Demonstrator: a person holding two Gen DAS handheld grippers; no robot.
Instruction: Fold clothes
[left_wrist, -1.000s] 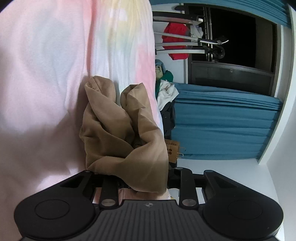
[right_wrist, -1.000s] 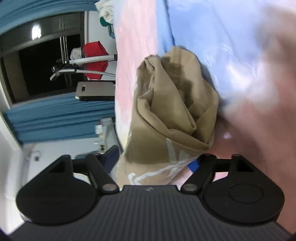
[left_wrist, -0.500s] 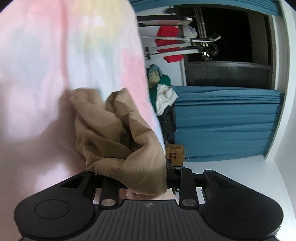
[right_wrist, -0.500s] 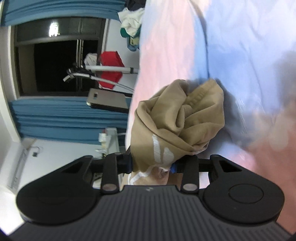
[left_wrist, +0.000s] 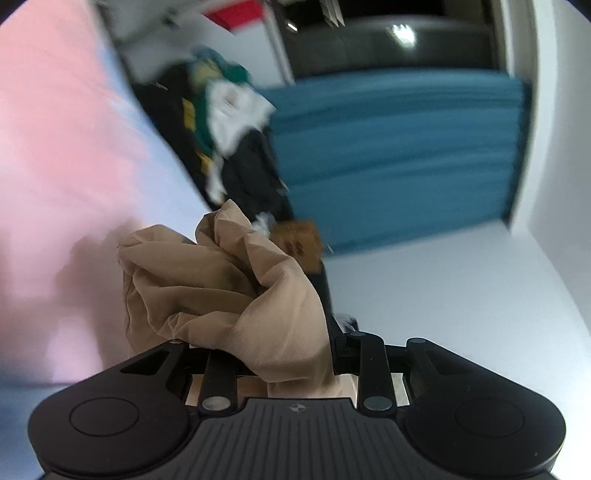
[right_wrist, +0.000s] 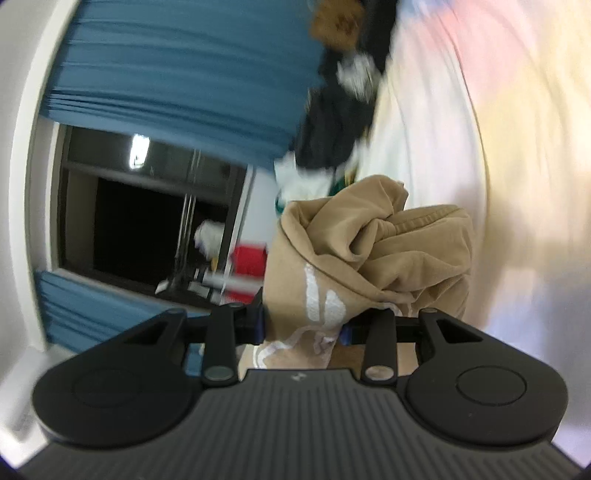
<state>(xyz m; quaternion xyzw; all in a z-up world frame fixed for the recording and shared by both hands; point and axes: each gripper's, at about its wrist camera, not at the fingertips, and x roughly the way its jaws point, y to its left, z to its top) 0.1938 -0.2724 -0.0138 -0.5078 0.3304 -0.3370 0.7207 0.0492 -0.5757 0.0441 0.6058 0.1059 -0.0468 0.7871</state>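
A tan garment (left_wrist: 229, 291) is bunched up in front of my left gripper (left_wrist: 266, 354), which is shut on it; the cloth hides the fingertips. In the right wrist view the same tan garment (right_wrist: 373, 258), with white print near its lower edge, is bunched in my right gripper (right_wrist: 303, 326), which is also shut on it. Both views are tilted and blurred. The garment is held above a pastel pink, blue and yellow bedsheet (left_wrist: 55, 177), which also shows in the right wrist view (right_wrist: 498, 129).
A pile of dark, white and green clothes (left_wrist: 229, 122) lies at the bed's edge, seen also in the right wrist view (right_wrist: 340, 110). Blue curtains (left_wrist: 399, 155), a dark window (right_wrist: 147, 229), a brown cardboard box (left_wrist: 299, 240) and a rack with a red item (right_wrist: 251, 258) lie beyond.
Both grippers have swung with the tan garment, lifting it off the sheet. Both views have turned away from the sheet toward the room. The right gripper closed on the cloth a second ago.
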